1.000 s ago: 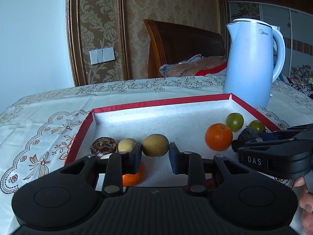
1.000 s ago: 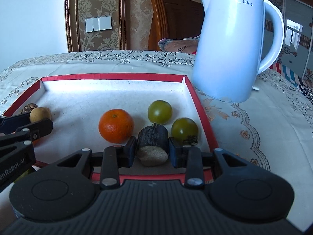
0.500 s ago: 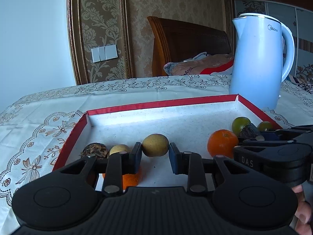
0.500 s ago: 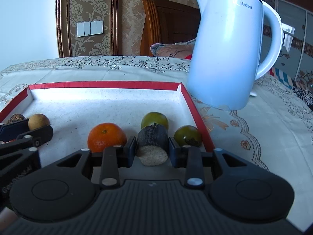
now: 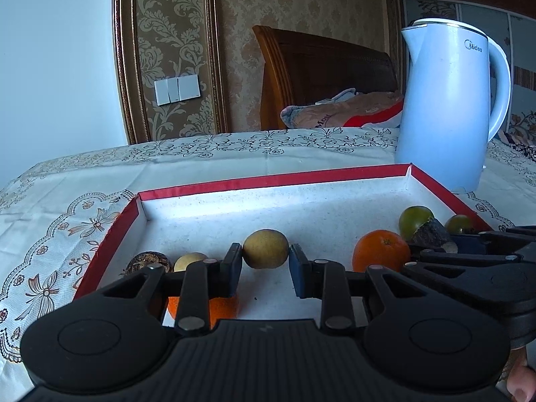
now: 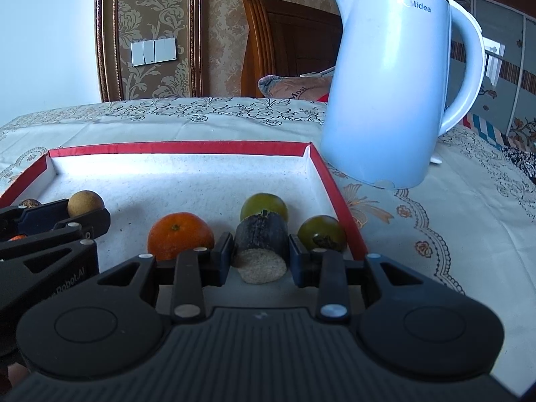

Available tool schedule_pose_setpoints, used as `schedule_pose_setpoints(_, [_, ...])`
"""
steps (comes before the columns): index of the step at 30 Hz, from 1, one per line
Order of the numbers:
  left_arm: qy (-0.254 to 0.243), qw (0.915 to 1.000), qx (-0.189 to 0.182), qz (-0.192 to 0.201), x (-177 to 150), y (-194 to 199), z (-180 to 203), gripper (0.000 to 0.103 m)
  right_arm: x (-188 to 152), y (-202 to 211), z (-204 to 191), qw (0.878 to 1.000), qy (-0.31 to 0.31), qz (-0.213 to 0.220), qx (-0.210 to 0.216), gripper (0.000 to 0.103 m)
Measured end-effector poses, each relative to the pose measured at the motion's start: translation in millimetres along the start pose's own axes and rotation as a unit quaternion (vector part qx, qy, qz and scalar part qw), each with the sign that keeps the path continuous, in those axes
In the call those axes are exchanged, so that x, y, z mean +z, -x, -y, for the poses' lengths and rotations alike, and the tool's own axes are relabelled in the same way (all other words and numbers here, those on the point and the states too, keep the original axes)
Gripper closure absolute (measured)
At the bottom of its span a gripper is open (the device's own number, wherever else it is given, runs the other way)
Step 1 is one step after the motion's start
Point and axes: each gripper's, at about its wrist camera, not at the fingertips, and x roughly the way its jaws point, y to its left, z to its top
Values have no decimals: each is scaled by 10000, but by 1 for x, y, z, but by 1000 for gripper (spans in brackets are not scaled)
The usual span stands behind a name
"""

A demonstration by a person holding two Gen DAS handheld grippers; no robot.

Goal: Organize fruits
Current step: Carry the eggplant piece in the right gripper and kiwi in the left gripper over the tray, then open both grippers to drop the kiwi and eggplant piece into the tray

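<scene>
Left gripper: held low at the near edge of the red-rimmed tray, jaws at their narrowest, nothing pinched. A tan round fruit is seen beyond the tips, resting on the tray floor, apart from the pads.

Compared with a second ago, the left view is shifted: the kettle is now seen further left in frame, and the tan fruit is lined up between the tips.

Right gripper: closed on a dark cut stick piece, pale cut end facing the camera. The grip is unchanged from the earlier frames.

In the tray: an orange left of the held piece, two green fruits behind and right of it, near the tray's right rim. A brown shrivelled fruit and a small pale fruit lie at the left; another orange is partly hidden under the left gripper.
</scene>
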Motion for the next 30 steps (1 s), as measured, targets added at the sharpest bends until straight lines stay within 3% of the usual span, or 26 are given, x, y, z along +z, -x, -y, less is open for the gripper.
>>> schedule_pose_setpoints(18, [86, 9999, -110, -5, -3, 7, -1, 72, -1, 4, -2, 10000, 5, 15, 41, 67])
schedule_pose_setpoints(19, [90, 9999, -131, -5, -3, 7, -2, 71, -1, 4, -2, 10000, -1, 11, 45, 67])
schedule_pose_setpoints(21, [55, 9997, -222, 6, -4, 10, -1, 53, -2, 4, -2, 10000, 11, 14, 40, 67])
schedule_pose_setpoints(30, [75, 9998, -157, 86, -6, 17, -3, 47, -4, 9, -1, 10000, 29, 11, 86, 64])
